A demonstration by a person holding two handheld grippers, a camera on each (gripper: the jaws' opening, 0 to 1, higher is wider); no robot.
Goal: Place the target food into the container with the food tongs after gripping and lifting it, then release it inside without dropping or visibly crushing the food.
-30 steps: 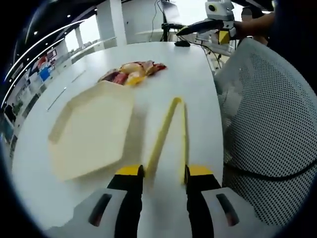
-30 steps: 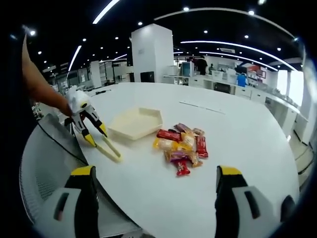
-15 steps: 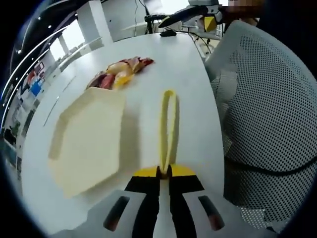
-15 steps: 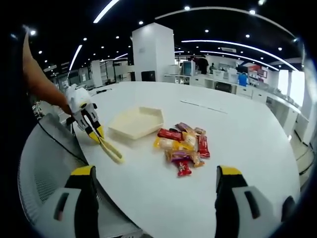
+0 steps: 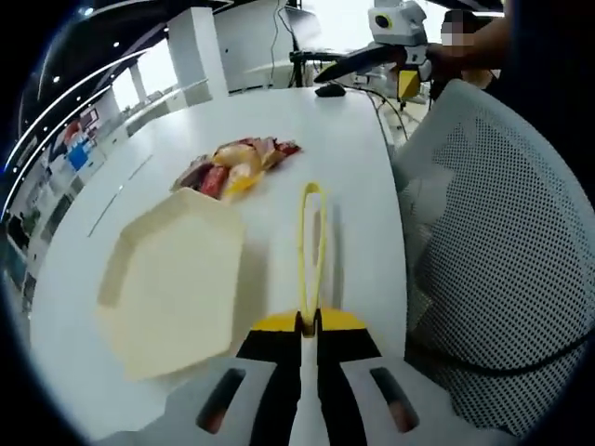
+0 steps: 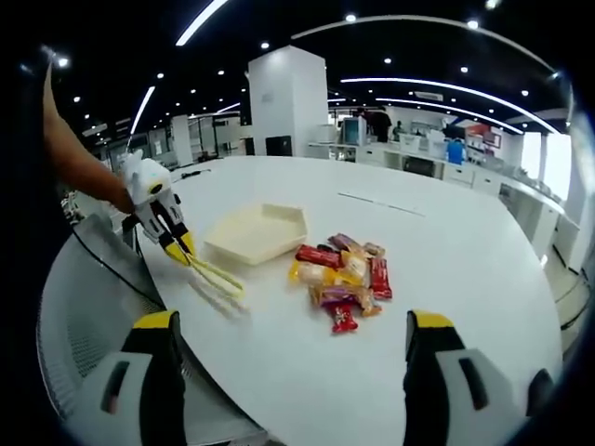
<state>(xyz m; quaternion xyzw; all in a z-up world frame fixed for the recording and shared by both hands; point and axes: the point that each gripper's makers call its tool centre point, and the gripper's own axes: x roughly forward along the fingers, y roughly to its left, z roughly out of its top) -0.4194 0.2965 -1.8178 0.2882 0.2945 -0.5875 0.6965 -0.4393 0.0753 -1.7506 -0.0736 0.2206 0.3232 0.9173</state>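
Note:
Yellow food tongs stick out forward from my left gripper, which is shut on their handle end; both arms are pressed nearly together. In the right gripper view the tongs hang just above the white table, casting a shadow, with the left gripper at their back end. A cream hexagonal tray lies left of the tongs. Past it sits a pile of wrapped snacks. My right gripper is open and holds nothing, hovering near the table edge, short of the snacks and the tray.
A grey mesh chair back stands close on the right of the tongs, and the same chair sits by the table edge. The person's arm reaches in from the left. Desks and a white pillar stand far behind.
My left gripper shut on the tongs, squeezing their arms together, then raised them slightly off the table. The right gripper stayed open and still.

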